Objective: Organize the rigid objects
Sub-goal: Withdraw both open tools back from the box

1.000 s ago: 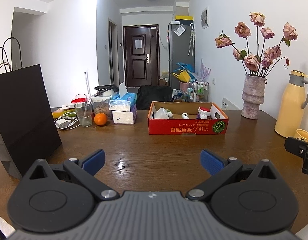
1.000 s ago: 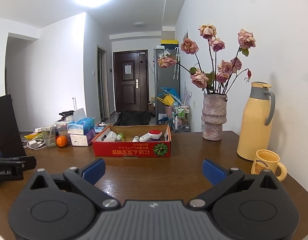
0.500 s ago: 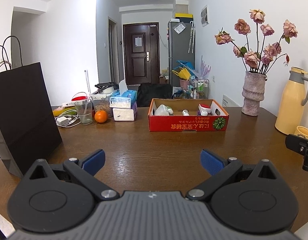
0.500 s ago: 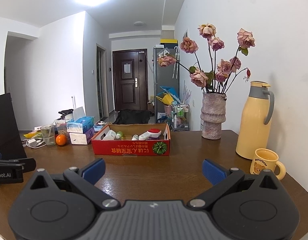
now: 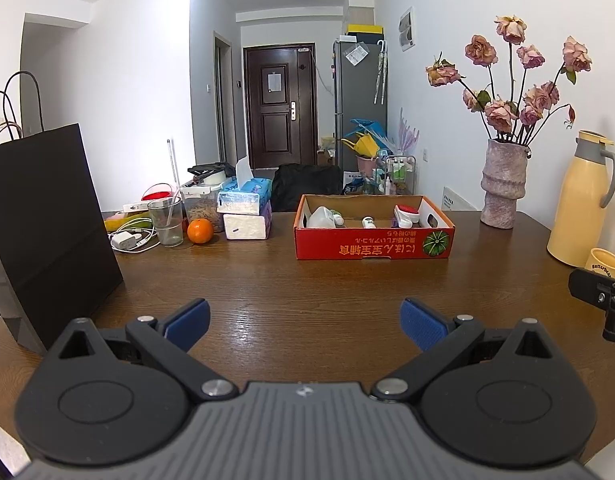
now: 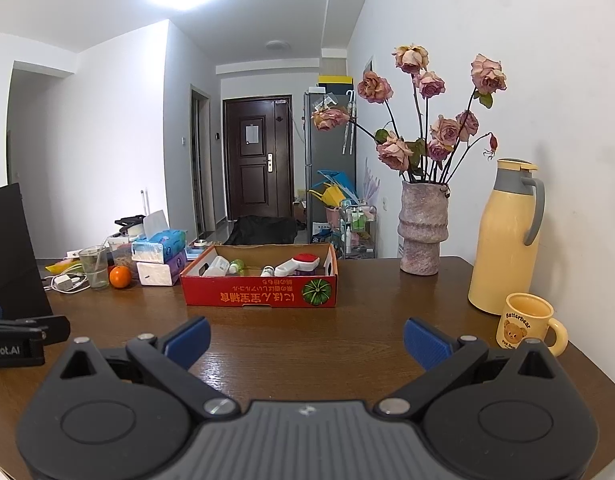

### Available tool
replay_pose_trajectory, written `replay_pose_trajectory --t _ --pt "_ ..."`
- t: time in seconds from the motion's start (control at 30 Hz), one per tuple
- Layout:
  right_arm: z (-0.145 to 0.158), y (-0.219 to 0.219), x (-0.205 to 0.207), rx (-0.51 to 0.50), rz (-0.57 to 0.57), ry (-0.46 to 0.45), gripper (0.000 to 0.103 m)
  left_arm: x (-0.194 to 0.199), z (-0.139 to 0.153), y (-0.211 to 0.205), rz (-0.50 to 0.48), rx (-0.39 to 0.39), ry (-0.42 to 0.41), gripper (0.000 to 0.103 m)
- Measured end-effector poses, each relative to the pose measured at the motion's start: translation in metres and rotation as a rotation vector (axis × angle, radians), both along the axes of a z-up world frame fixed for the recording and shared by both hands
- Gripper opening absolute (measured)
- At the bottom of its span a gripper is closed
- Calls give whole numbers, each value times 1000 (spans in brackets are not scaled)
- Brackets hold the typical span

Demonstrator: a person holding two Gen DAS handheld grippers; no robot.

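Grippers poised over cluttered dining table

Grippers hover side by side above a dark wooden table, both held wide apart and empty. In the left wrist view, the left gripper shows its blue fingertips spread over bare wood, with the right gripper's black body just visible at the frame's right edge. The right gripper is likewise splayed, gripping nothing. Ahead of both, near the table's middle, sits a red cardboard box printed with a pumpkin, open at the top. Inside lie the rigid items: a white bottle, a small green-capped bottle, a small vial and a white brush with a red top. Left of the box stand stacked tissue packs, an orange, a drinking glass and a white charger with cable. A black paper bag stands upright at the table's left edge. On the right side, against the wall, are a vase of dried roses, a yellow thermos jug and a yellow bear mug
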State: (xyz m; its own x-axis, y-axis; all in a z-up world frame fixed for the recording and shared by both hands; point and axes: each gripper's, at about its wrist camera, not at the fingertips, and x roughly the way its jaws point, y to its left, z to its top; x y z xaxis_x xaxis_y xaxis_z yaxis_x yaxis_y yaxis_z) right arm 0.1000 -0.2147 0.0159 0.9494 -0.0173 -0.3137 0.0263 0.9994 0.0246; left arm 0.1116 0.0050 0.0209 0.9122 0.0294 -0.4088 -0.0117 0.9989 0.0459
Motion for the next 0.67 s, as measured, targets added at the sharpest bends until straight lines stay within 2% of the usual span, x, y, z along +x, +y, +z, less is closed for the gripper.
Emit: replay_pose_trajectory --t 0.67 --pt "-5 -2 -1 0 -2 9 103 0 -6 -1 -8 2 6 103"
